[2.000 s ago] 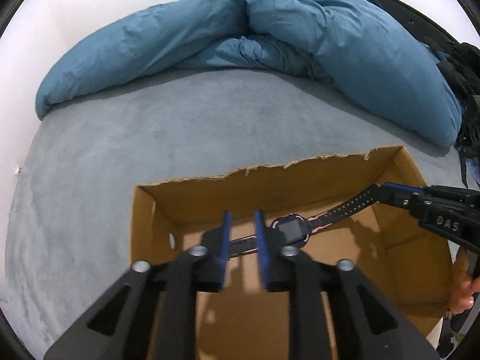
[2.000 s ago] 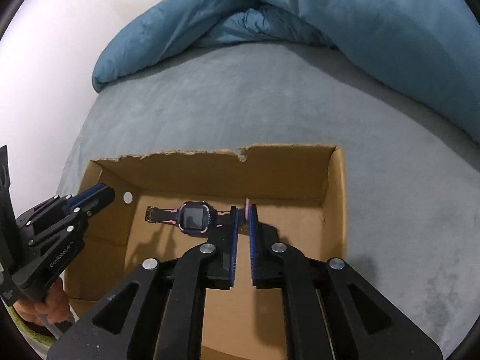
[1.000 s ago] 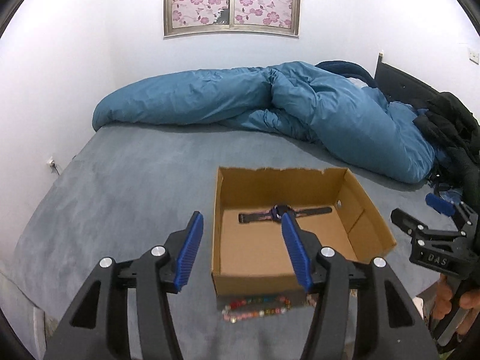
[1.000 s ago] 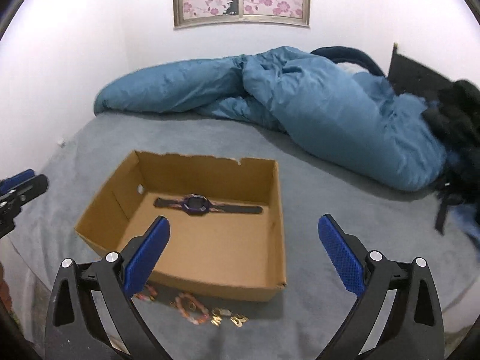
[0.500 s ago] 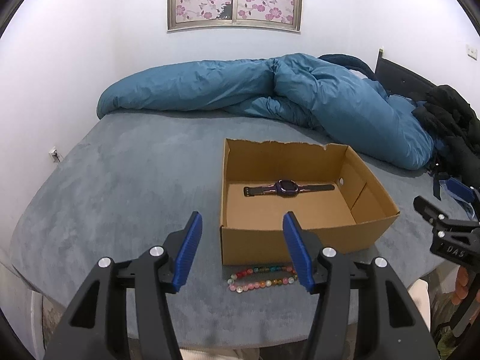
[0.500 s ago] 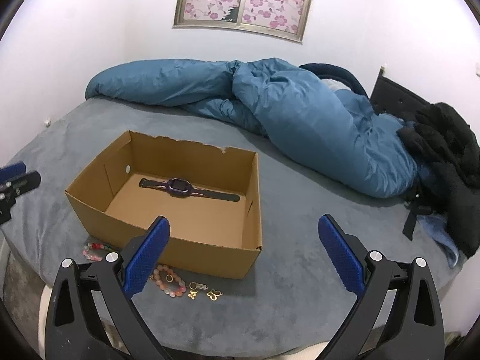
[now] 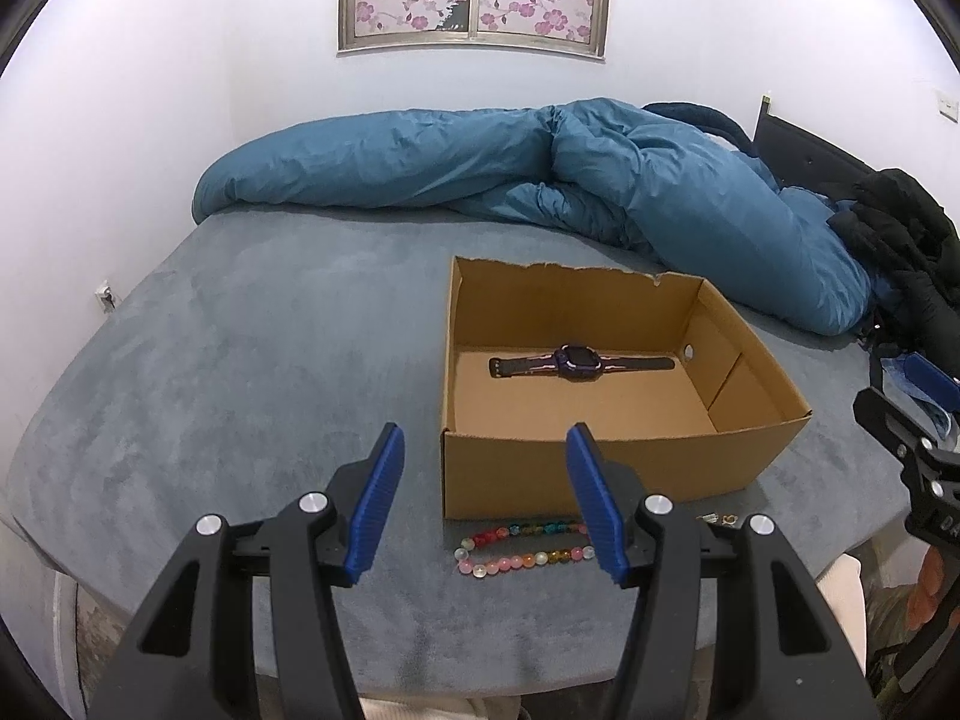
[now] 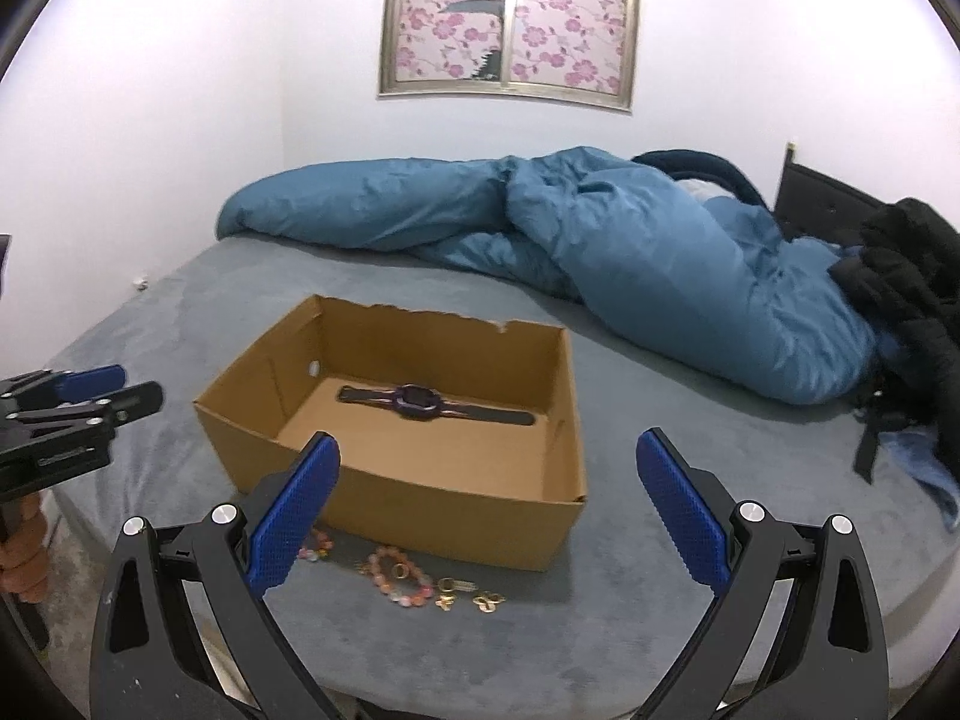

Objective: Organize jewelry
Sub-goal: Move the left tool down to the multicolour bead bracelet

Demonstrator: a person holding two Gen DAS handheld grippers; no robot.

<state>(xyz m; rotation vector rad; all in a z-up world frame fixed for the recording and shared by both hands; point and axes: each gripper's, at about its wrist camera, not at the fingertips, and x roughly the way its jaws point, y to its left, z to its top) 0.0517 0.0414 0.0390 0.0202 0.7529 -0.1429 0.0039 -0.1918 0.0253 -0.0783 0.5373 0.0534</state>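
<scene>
on the bed [image 7: 240,360], a watch [image 7: 576,362] lies flat in the box [image 7: 600,468]; beads [image 7: 522,543] and what look like gold charms [image 8: 474,594] wait just outside. the left gripper [image 7: 486,498] and right gripper [image 8: 486,510] hang open and empty, probably to pick next.

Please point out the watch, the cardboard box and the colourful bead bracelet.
watch [image 7: 577,356], left wrist view, on its face.
cardboard box [image 7: 540,474], left wrist view, on its front wall.
bead bracelet [image 7: 522,561], left wrist view, on its near strand.
</scene>
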